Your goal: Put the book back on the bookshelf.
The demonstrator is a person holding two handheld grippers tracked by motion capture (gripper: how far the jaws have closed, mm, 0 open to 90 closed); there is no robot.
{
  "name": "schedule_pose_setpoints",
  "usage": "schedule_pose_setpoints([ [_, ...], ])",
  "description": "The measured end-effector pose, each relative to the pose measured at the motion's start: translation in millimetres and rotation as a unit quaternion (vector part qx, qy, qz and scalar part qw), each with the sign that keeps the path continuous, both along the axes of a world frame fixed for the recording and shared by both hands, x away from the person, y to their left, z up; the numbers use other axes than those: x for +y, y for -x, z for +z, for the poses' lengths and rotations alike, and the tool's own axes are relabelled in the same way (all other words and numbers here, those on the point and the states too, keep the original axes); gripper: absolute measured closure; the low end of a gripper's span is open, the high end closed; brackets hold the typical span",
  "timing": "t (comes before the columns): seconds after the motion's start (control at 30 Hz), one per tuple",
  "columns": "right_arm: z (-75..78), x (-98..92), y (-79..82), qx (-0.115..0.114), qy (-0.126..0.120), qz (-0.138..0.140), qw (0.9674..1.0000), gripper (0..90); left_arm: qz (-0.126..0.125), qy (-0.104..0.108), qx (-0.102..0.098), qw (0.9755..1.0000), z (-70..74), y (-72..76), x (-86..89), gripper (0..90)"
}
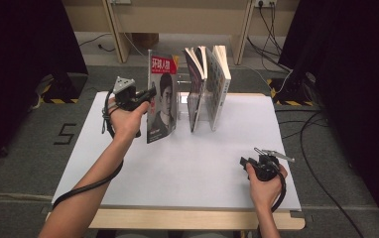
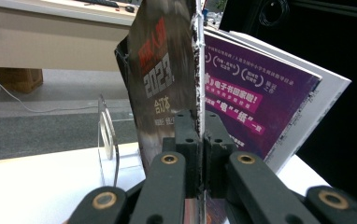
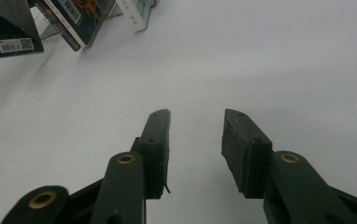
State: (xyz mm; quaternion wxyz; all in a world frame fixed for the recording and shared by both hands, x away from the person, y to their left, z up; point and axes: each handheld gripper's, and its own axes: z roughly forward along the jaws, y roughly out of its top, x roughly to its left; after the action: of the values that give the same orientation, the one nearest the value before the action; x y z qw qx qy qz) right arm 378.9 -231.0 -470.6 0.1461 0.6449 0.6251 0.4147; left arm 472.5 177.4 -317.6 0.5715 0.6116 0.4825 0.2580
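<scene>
I am pinching the magazine [image 1: 161, 99] by its spine edge with the left gripper [image 1: 150, 94], fingers [image 2: 187, 135] pressed on it, upright at upper centre. The clear rack [image 1: 203, 106] beside it is holding two books [image 1: 208, 87]. My right gripper [image 1: 244, 162] is resting lower right on the table [image 1: 177, 163], fingers [image 3: 155, 140] spread.

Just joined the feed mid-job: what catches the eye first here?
The left gripper is shut on the spine edge of an upright magazine with a portrait cover, at the table's far left-centre. Beside it, more books stand in a clear rack. The right gripper rests open near the white table's front right.
</scene>
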Motion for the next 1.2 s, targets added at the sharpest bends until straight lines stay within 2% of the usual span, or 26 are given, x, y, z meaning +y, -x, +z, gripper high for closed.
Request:
schedule_pose_setpoints([
  [0.17,1.5,-0.8,0.7,-0.002,-0.003,-0.002,1.0000,62.0,-0.001,-0.001,-0.002,1.0000,1.6,-5.4,-2.4,87.1],
  [0.2,0.5,-3.0,-0.3,-0.012,0.008,0.007,0.9999,62.0,0.000,0.000,-0.003,1.0000,2.3,-7.4,-3.0,87.1],
  [0.23,2.1,-0.1,1.1,0.001,-0.007,-0.005,1.0000,62.0,0.001,0.001,-0.003,1.0000,2.8,-8.7,-3.5,87.1],
  [0.53,-0.3,-2.9,-0.9,-0.003,0.005,0.002,1.0000,62.1,0.006,-0.002,-0.008,0.9999,7.1,-30.4,-9.8,87.1],
  [0.63,-1.0,-1.8,-1.2,0.000,-0.004,-0.003,1.0000,62.2,0.010,-0.003,-0.007,0.9999,7.6,-37.0,-11.9,87.1],
  [0.93,-1.2,-2.7,-1.5,-0.001,0.000,0.000,1.0000,62.5,0.017,-0.007,-0.014,0.9997,10.9,-54.3,-17.8,87.1],
  [1.03,-1.0,-4.6,-1.2,0.000,0.005,0.000,1.0000,63.2,0.023,-0.007,-0.020,0.9995,9.3,-60.1,-18.4,87.0],
  [1.2,-1.0,-5.3,-0.3,0.001,-0.001,-0.005,1.0000,63.3,0.038,-0.004,-0.032,0.9988,-0.1,-71.6,-18.2,86.9],
])
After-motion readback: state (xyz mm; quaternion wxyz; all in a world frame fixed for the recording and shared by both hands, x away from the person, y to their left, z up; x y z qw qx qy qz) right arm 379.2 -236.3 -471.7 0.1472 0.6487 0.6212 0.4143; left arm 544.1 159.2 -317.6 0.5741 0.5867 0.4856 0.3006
